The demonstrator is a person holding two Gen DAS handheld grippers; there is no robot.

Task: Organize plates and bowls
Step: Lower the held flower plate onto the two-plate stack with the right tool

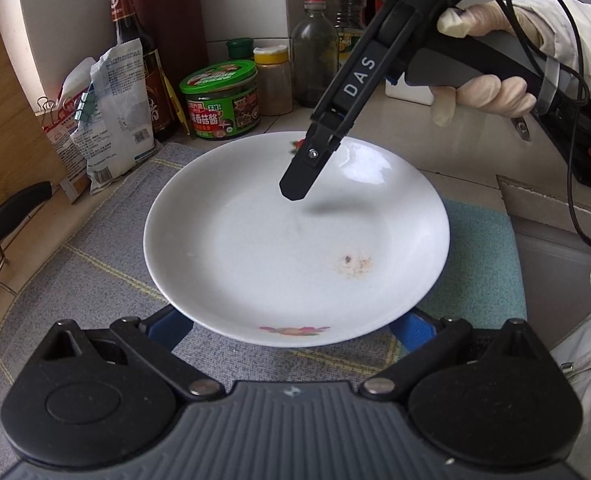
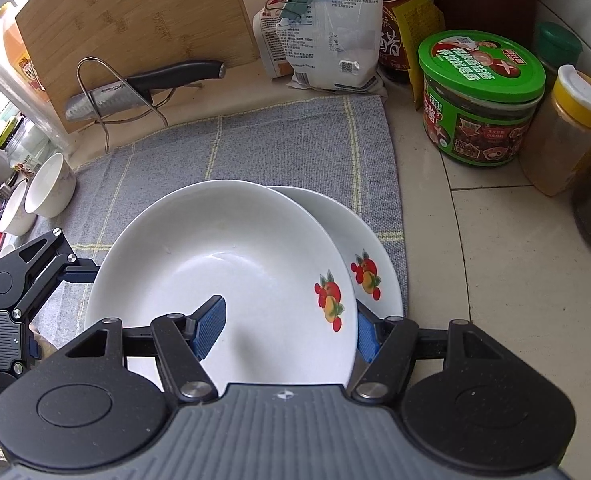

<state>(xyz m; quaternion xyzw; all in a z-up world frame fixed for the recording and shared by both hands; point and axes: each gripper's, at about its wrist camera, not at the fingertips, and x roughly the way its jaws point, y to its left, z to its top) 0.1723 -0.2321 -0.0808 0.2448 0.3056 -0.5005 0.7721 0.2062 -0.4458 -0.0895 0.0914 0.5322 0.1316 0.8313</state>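
On a kitchen counter, a white deep porcelain plate with fruit motifs [image 2: 223, 264] lies askew on a second matching plate [image 2: 379, 248], both on a grey checked cloth [image 2: 255, 140] in front of a green-lidded sauce jar [image 2: 479, 96]. The right gripper [image 2: 289, 320], held by a gloved hand [image 1: 491, 92], straddles the upper plate's rim. Its blue pads stand apart, the inner one clear of the surface and casting a shadow. The left gripper [image 1: 293, 326] spreads its fingers wide at the opposite rim. Their tips are hidden beneath the plate, so any grip cannot be told. Two small white bowls [image 2: 51, 186] stand at the cloth's edge.
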